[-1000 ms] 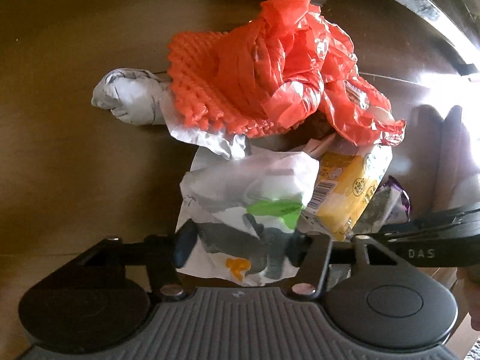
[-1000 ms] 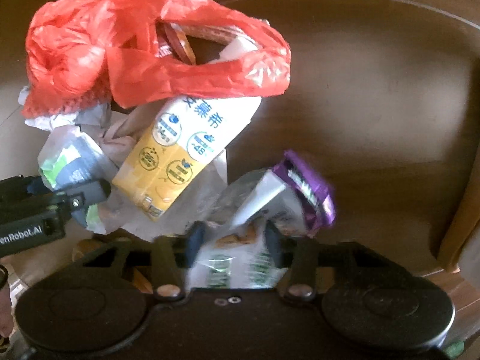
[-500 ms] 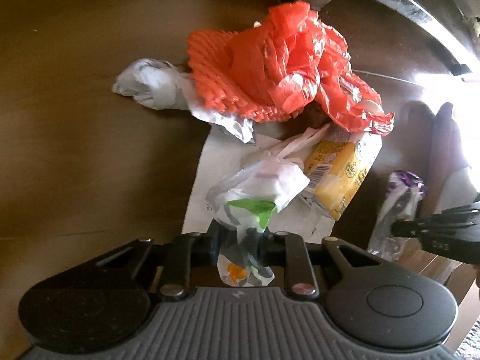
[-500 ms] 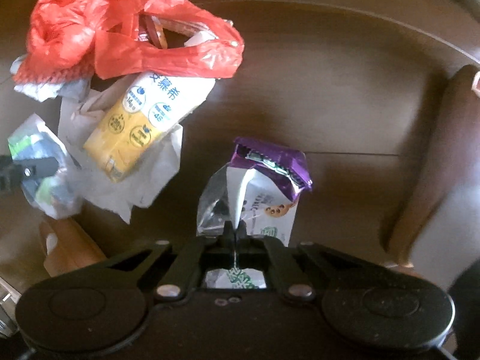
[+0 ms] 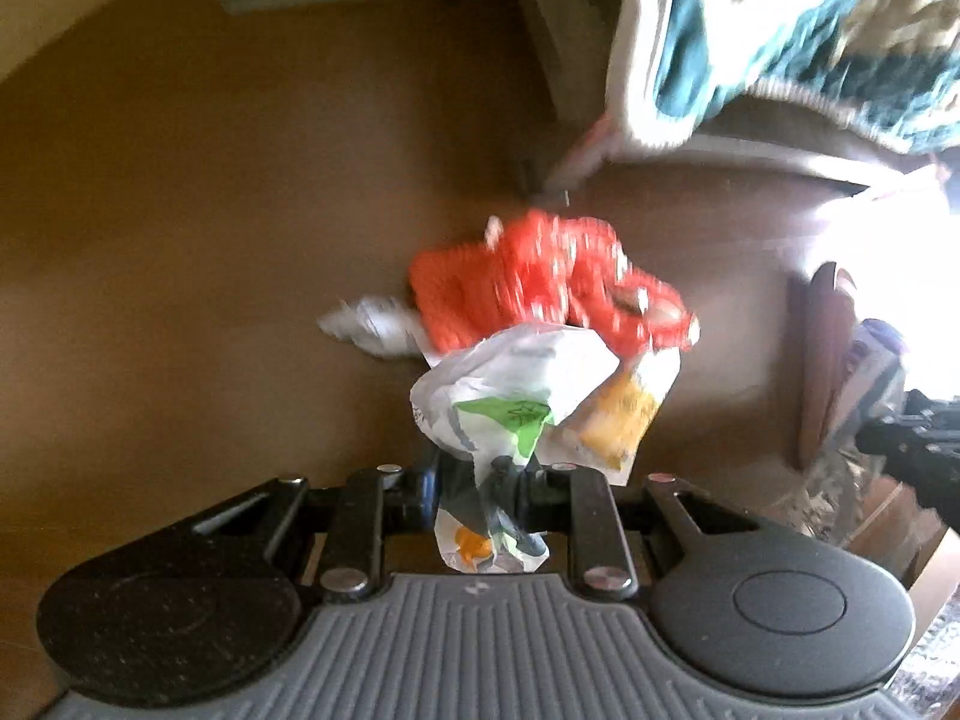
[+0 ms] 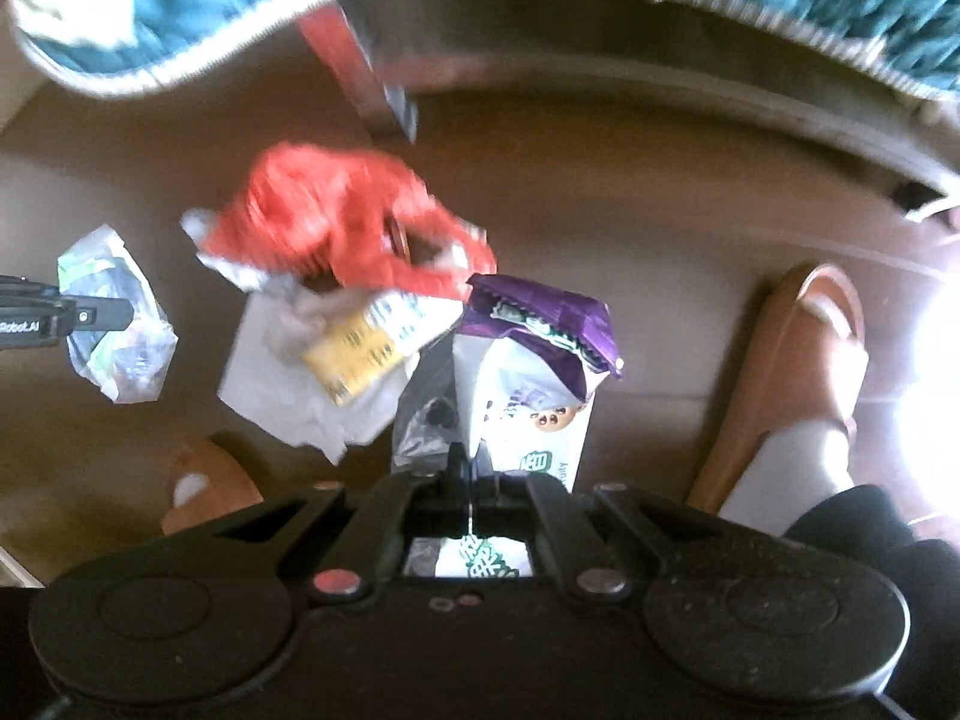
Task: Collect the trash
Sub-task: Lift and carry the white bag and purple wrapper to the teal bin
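A crumpled white-and-green wrapper (image 5: 510, 396) is pinched between the left fingers, a purple-topped cookie packet (image 6: 534, 372) between the right fingers.

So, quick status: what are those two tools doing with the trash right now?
Left tool shut on white wrapper. Right tool shut on purple packet. Red bag, yellow carton on floor. Nothing blocking.

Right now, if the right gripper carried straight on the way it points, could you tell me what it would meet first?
The right gripper is shut on the purple-topped snack bag, which hangs ahead of it. Past the bag the line probably ends on bare brown floor, right of the orange bag, though depth is unclear.
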`<state>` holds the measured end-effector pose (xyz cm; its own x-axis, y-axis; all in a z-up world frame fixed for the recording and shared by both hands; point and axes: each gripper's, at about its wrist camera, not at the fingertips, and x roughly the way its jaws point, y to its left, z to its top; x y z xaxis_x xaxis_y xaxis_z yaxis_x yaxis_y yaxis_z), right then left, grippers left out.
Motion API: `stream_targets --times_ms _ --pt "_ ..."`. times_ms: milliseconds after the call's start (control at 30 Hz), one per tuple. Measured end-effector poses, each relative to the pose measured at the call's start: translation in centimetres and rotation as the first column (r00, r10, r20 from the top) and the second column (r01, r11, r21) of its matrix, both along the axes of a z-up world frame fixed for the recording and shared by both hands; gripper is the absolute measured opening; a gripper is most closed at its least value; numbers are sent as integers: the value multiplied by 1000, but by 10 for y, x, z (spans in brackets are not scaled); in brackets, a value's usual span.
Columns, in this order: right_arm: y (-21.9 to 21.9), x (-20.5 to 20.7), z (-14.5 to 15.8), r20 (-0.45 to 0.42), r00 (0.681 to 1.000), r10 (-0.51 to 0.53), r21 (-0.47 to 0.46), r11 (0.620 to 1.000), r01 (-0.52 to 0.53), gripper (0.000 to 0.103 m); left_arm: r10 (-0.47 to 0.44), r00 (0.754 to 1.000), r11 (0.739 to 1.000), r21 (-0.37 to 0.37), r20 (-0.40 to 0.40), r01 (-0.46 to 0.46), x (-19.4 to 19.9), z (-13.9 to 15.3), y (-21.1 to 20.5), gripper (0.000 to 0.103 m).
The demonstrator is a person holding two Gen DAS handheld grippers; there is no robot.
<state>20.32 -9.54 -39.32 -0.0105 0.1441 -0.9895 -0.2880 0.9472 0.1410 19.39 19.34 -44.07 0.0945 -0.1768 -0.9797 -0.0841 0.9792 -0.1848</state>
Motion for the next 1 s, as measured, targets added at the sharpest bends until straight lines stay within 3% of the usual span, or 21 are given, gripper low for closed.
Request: stream_targets --times_ms 233,367,467,733,1000 --pt "0 1 72 160 987 14 54 998 -23 0 24 990 997 72 141 -34 3 75 13 22" --pt "3 0 121 260 965 25 90 995 -50 0 -17 967 987 156 256 -24 5 127 14 22" --pt "4 -1 154 339 940 33 116 990 -77 0 -6 942 983 175 335 -57 7 167 17 22" --pt "0 -17 250 545 836 71 131 977 -168 0 4 866 979 176 499 -105 0 260 6 22" --pt "-9 -28 339 705 704 81 132 961 -243 0 -2 785 979 162 620 -125 -4 349 -17 23"
